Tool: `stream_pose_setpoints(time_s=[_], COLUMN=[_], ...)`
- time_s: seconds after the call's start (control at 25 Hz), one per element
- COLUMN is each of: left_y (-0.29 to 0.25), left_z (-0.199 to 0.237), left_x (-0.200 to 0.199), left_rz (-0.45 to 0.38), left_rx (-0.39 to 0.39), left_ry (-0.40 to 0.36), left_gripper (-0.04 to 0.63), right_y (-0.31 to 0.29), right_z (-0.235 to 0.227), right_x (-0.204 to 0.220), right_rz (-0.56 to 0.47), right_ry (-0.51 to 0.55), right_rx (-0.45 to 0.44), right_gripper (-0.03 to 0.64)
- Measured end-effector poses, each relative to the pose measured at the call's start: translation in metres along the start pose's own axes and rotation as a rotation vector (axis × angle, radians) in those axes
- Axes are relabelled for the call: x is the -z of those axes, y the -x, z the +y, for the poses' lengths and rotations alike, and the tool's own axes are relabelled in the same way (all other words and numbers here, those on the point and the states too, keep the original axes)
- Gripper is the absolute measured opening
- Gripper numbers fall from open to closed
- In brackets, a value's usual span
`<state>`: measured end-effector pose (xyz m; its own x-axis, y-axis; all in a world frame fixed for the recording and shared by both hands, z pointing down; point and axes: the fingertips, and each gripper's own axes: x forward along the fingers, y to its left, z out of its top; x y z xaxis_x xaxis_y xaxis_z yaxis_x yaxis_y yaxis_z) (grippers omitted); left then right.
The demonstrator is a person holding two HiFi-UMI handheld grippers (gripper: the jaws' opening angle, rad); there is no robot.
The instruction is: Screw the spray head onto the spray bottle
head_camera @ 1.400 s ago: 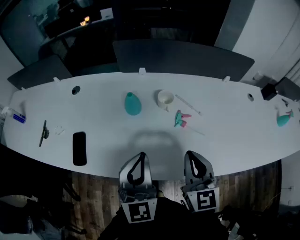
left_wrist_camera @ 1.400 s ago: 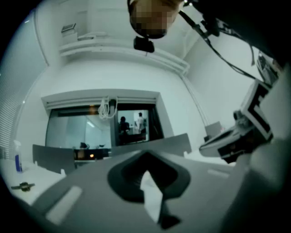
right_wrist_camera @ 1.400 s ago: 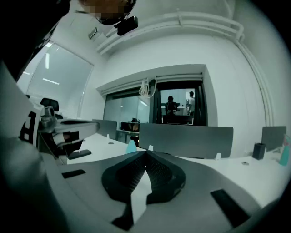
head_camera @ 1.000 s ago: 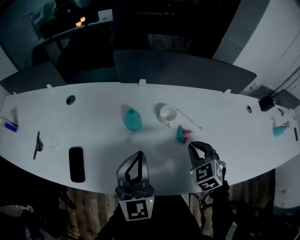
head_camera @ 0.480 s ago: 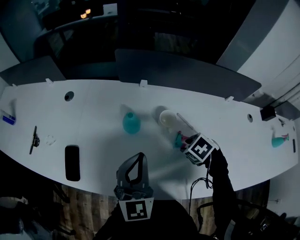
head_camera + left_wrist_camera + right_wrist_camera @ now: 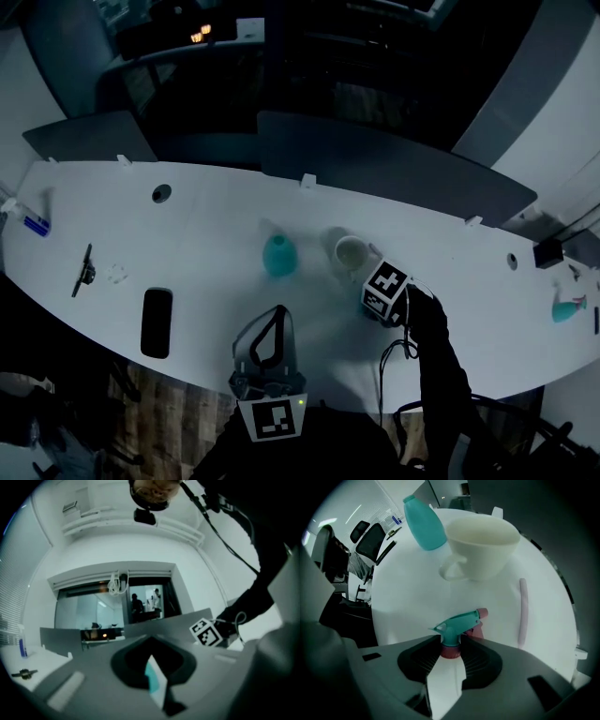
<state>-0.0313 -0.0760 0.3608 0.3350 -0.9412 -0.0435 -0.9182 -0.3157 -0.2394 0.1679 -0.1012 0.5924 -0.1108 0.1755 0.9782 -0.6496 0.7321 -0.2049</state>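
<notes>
the spray head [image 6: 459,622] lay on its side on the white table [image 6: 216,220], just on the near side of the cup [image 6: 480,538]; its body was teal, and its pink collar sat between the tips of the right gripper [image 6: 451,639]; only the right gripper view showed this, since in the head view the marker cube [image 6: 385,289] and the dark sleeve [image 6: 436,361] covered that spot; the gripper pointed steeply down at the table; its jaws had just been opening and stood apart on either side of the collar, and whether they touched it could not be told; a thin pale tube [image 6: 523,611] lay to the right of the spray head, apart from it, and only that same view showed it.

the spray bottle [image 6: 278,256], teal with a bare neck, stood upright just left of the cup; both the head view and the right gripper view showed it.

the left gripper [image 6: 279,314] hung at the near edge of the table with its jaws together on nothing; its own view looked level across the table and showed a sliver of teal through the slit between the jaws, with the marker cube off to the right; that view alone showed a far window [image 6: 136,606] with figures behind it.

only the head view showed a dark flat slab [image 6: 157,322] near left, a black tool [image 6: 82,272] further left, and a second bottle [image 6: 565,307] at the far right.
</notes>
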Motion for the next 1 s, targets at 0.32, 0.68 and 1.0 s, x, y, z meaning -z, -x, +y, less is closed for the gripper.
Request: stream_pose_setpoints(time_s=[0.32,0.68,1.0], left_y=[0.002,0.008,0.002], left_z=[0.008,0.018,0.023], left_x=[0.008,0.017,0.019], left_rz=[0.030,0.068,0.066], left_rx=[-0.037,-0.055,-0.054], left_ry=[-0.004,-0.031,-0.049], left_gripper=[0.003,0.003,0.003], right_y=[-0.004,0.026,0.130], right_z=[0.001,0.014,0.055], right_x=[0.002,-0.010,-0.045], right_rz=[-0.001,-0.527,-1.116], right_ry=[0.048,-0.137,-0.106], right_rx=[0.035,0.039,0.102], right_gripper=[0.133,0.132,0.132])
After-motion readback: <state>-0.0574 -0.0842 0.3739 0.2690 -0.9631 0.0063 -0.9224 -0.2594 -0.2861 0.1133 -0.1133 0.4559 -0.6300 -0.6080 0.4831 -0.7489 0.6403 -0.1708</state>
